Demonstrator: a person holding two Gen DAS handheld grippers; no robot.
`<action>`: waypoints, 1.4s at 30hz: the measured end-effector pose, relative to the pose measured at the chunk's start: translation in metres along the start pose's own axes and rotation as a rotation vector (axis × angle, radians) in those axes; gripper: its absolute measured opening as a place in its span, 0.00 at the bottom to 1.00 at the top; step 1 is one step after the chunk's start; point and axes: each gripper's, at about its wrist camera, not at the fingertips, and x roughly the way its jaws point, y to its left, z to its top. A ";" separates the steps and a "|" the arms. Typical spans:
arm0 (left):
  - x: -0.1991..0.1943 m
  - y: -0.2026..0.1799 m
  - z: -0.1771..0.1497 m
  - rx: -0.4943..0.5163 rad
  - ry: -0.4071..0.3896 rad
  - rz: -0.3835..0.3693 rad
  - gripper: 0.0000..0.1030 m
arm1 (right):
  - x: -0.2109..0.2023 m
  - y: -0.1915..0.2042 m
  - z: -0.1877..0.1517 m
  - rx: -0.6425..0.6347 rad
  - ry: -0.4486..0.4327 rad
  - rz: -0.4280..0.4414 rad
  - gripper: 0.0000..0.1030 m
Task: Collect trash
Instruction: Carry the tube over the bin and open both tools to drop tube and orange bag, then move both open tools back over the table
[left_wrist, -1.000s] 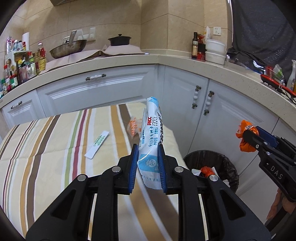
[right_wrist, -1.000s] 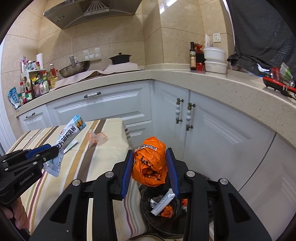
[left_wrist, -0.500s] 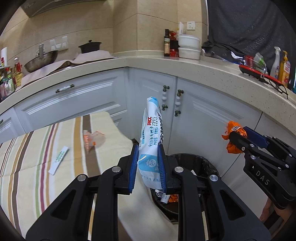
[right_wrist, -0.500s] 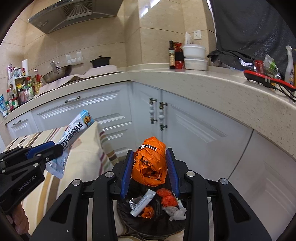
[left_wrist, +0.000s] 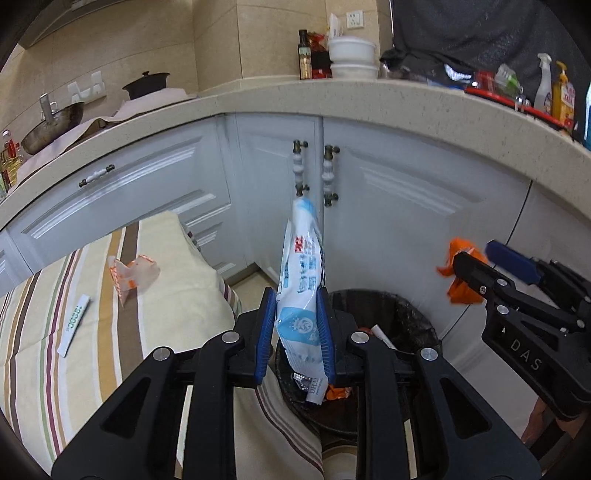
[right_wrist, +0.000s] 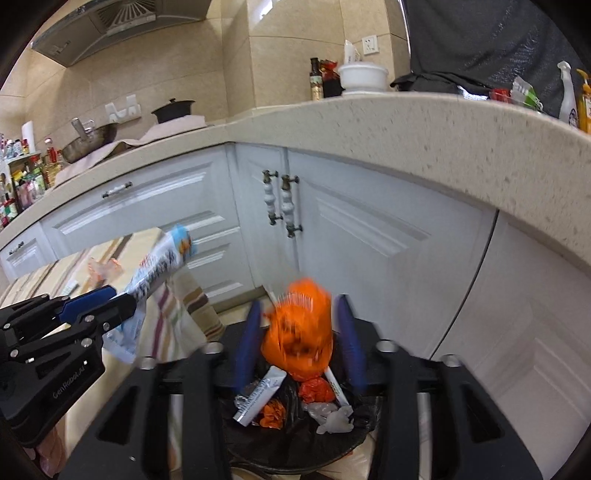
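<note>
The left gripper (left_wrist: 297, 332) is seen with its blue pads (left_wrist: 266, 332) pinching a white-and-blue packet (left_wrist: 301, 280), held upright above the near rim of the bin (left_wrist: 413, 314). Red and blue print is carried on the packet, with a round blue emblem low down; the characters cannot be read. The left jaws are easing apart slightly, yet the packet is gripped by both pads.

The right gripper (right_wrist: 301, 339) is shown over the bin (right_wrist: 354, 439) with its jaws opening. An orange wrapper (right_wrist: 301, 332), blurred, is seen between them with gaps on both sides, untouched by the pads (right_wrist: 349, 343). Printing on the orange wrapper is too blurred to read.

"DAS" is read on the right gripper's body in the left wrist view; "GenRobot.AI" is partly read on the left gripper's body (right_wrist: 70, 384) in the right wrist view.

The bin is lined with a black bag and holds a silver-ended sachet (right_wrist: 258, 395), orange scraps (right_wrist: 316, 391) and a crumpled white piece (right_wrist: 332, 417). "DHA" is made out on a sachet in the bin (left_wrist: 316, 391).

On the striped cloth (left_wrist: 166, 295), a clear orange-printed wrapper (left_wrist: 133, 275) and a white strip with green lettering (left_wrist: 74, 325) are left lying apart. The lettering is too small to read.
</note>
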 end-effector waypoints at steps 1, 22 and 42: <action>0.003 0.001 -0.001 -0.001 0.007 0.002 0.32 | 0.002 -0.001 0.000 0.005 0.002 -0.005 0.52; -0.030 0.084 -0.007 -0.138 -0.004 0.113 0.58 | -0.009 0.038 0.017 -0.020 -0.025 0.082 0.58; -0.072 0.238 -0.050 -0.351 0.007 0.376 0.65 | 0.020 0.171 0.034 -0.143 0.016 0.307 0.64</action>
